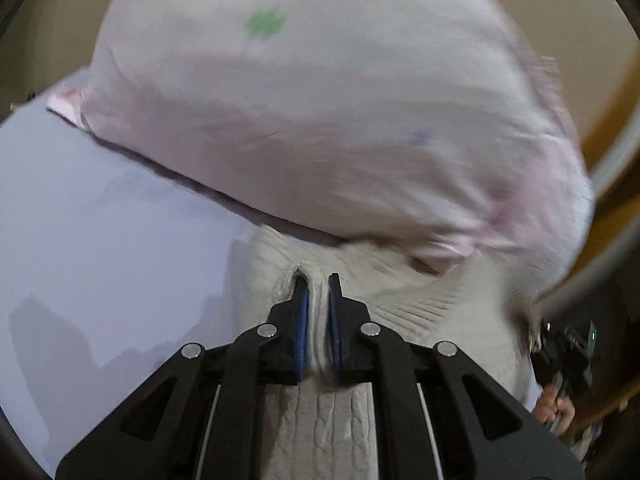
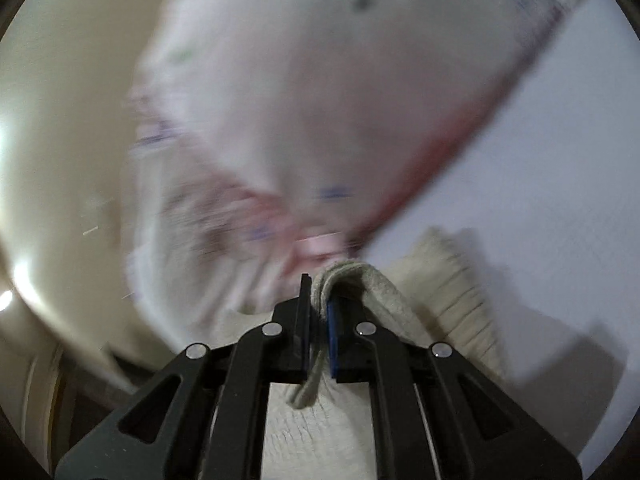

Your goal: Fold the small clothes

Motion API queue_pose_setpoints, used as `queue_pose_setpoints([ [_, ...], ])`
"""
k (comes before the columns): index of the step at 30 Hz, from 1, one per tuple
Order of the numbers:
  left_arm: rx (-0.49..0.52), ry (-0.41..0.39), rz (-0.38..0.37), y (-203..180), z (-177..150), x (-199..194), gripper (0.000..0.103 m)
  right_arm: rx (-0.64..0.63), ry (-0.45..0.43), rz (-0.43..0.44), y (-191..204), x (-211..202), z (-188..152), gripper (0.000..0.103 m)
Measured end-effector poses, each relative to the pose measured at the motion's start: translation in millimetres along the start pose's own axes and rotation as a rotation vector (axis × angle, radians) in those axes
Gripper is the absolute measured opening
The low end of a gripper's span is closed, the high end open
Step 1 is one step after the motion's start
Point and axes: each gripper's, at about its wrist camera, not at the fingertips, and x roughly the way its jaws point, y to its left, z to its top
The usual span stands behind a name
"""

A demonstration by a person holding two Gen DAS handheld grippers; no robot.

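This looks like a room in a home. A white table top holds soft clothes: a cream cable-knit sweater near the camera and a pale pink garment with small printed shapes, one of them a green clover, farther off. Behind them stands a plain beige wall. At the right edge of the left wrist view runs a curved piece of warm brown wood, like household furniture, though blur hides what it is.
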Motion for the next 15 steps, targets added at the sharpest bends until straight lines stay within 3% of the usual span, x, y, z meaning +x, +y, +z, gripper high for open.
queue_pose_setpoints([
  [4,-0.077,0.046,-0.030,19.2,10.1,19.8,0.010,0.037,0.008,-0.067,-17.5,16.5,-1.2,0.011],
  [7,-0.153,0.062,-0.139,32.5,16.0,12.0,0.014,0.042,-0.002,-0.003,-19.7,20.7,0.7,0.049],
  [9,-0.175,0.017,-0.145,36.3,20.7,-2.8,0.050,0.033,-0.028,0.023,-14.2,23.2,2.9,0.076],
  [10,-0.172,-0.022,-0.121,37.4,23.3,-12.8,0.092,0.009,-0.060,0.008,-9.1,17.2,3.8,0.093],
  [11,-0.155,-0.095,-0.097,38.4,26.2,-29.0,0.099,-0.029,-0.103,-0.003,-2.9,7.5,2.6,0.096],
  [12,-0.137,-0.126,-0.096,39.2,25.1,-40.2,0.099,-0.079,-0.142,-0.009,4.0,-2.8,1.3,0.096],
  [15,-0.122,-0.050,-0.121,41.6,14.9,-45.2,0.099,-0.150,-0.182,0.001,12.6,-19.8,2.2,0.098],
])
